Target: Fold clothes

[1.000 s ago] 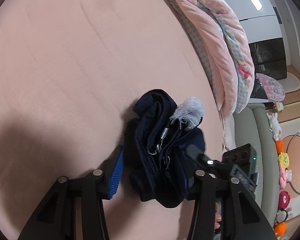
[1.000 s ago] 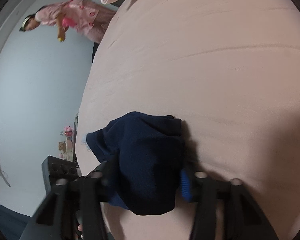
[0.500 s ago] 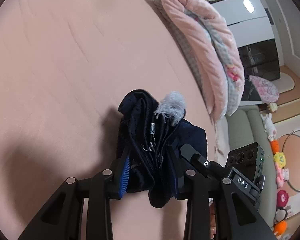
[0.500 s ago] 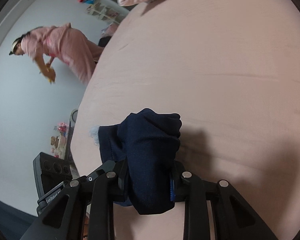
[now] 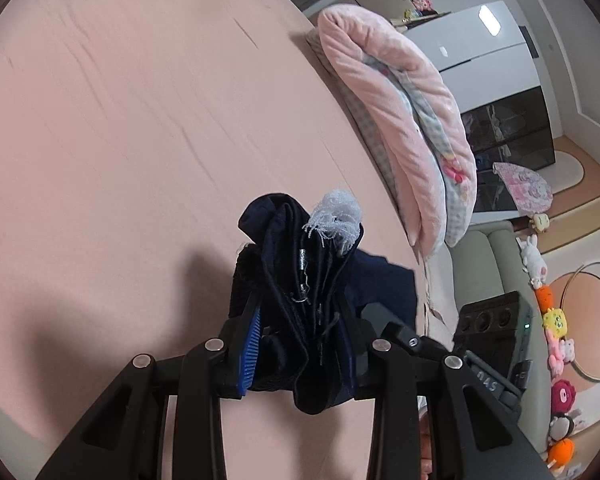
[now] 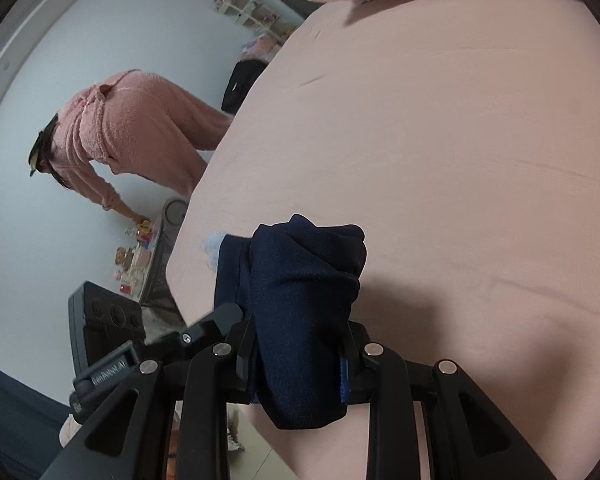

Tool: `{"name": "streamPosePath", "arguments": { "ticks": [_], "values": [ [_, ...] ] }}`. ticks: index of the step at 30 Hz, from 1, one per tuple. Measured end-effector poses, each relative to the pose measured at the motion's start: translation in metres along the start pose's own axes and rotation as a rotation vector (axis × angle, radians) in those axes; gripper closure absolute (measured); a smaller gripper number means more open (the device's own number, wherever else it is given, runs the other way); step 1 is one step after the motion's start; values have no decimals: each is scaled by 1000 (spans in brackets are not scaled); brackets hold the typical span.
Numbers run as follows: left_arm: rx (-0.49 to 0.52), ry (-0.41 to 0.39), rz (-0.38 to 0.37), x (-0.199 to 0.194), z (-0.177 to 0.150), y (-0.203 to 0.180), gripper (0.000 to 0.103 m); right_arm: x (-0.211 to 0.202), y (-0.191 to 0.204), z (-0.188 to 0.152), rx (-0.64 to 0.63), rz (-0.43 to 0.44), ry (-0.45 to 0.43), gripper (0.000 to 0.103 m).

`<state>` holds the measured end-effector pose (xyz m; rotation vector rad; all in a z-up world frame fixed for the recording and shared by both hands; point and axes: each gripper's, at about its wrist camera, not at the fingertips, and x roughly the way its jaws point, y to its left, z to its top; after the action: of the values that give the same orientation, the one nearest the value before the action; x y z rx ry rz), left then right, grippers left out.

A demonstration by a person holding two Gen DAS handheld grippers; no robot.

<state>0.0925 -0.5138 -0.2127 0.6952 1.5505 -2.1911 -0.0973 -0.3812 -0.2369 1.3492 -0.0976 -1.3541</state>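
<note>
Bunched into a thick wad, the navy garment [image 5: 300, 296] sits clamped between both pairs of jaws and hangs just above the pink bed [image 5: 120, 140], near its edge. Your left gripper [image 5: 300, 340] is clenched on a stack of folded layers, with a small metal clasp [image 5: 302, 260] and a tuft of pale blue frayed yarn [image 5: 338, 210] showing at the top of the bundle. Your right gripper [image 6: 300, 356] is clenched on the same garment from the other side, where the cloth shows only as a smooth, rounded lump.

In both wrist views the bundle runs straight forward from the jaws, its long axis in line with the fingers, so neither hand is nearer; the two grips are close together on one mass. I judge that spreading or laying it flat calls for drawing your hands apart over the open bed ahead.

A folded pink quilt [image 5: 400, 112] lies at the far side of the bed. The letters "DAS" can be read on the right gripper's body in the left wrist view; the label on the left gripper's body is too blurred to read. A person in pink [image 6: 132, 132] bends over beyond the bed.
</note>
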Motion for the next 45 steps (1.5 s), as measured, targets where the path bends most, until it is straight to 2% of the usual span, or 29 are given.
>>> {"name": "streamPosePath", "arguments": {
  "ticks": [7, 14, 24, 33, 37, 40, 44, 45],
  "values": [
    [37, 3, 65, -11, 12, 14, 73, 19, 12, 4, -32, 9, 65, 76],
    [45, -4, 62, -10, 26, 19, 73, 14, 11, 16, -44, -9, 55, 76],
    [117, 32, 118, 7, 44, 19, 73, 12, -1, 26, 48, -68, 6, 76],
    [133, 114, 180, 32, 43, 38, 73, 24, -32, 12, 151, -146, 9, 76],
    [146, 129, 192, 37, 42, 41, 73, 28, -36, 10, 160, -175, -4, 76],
    [164, 142, 218, 38, 40, 44, 73, 37, -33, 10, 158, -196, -2, 75],
    [219, 170, 325, 46, 34, 50, 70, 63, -30, 7, 165, -214, 22, 73],
    [221, 168, 321, 47, 32, 52, 70, 66, -34, 6, 167, -217, 31, 71]
  ]
}}
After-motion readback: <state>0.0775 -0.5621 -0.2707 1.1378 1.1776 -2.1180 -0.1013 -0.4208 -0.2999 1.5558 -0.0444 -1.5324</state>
